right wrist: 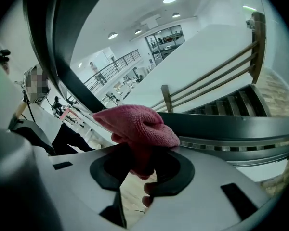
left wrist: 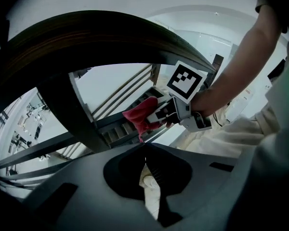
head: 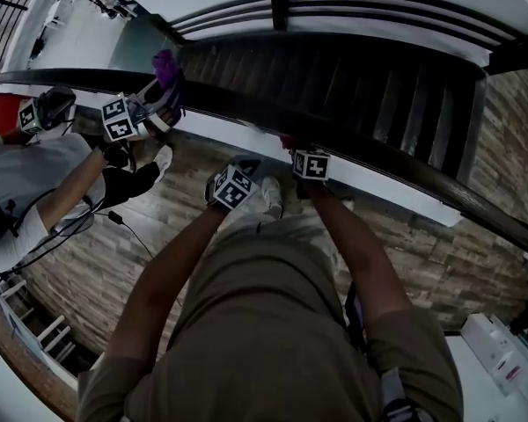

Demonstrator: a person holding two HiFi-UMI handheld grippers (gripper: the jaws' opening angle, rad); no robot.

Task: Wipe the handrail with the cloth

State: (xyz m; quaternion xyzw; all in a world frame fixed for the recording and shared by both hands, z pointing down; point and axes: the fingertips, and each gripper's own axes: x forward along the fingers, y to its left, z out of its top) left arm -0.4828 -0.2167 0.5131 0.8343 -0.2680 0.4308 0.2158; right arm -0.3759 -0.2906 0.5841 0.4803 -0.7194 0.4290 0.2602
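The right gripper [right wrist: 142, 160] clamps its fingers on a pink knitted cloth [right wrist: 139, 126] against the dark handrail [right wrist: 231, 125]. The left gripper [left wrist: 145, 148] has its fingers together.

1. Two people: the camera wearer [head: 273, 323] and a second person [head: 26, 183], who stands by the left end of the handrail [head: 405, 161] in the head view.
2. Four grippers: the wearer's left gripper [left wrist: 145, 149] and right gripper [right wrist: 137, 160], plus a third gripper [head: 163, 90] and a fourth gripper [head: 62, 102] in the second person's hands.
3. Four marker cubes [head: 233, 187], one on each gripper.
4. Two cloths: a pink cloth [right wrist: 139, 126] and a purple cloth [head: 167, 64], both at the handrail.
5. One dark, curved handrail.
6. One staircase [head: 334, 77], beyond the handrail's far edge.
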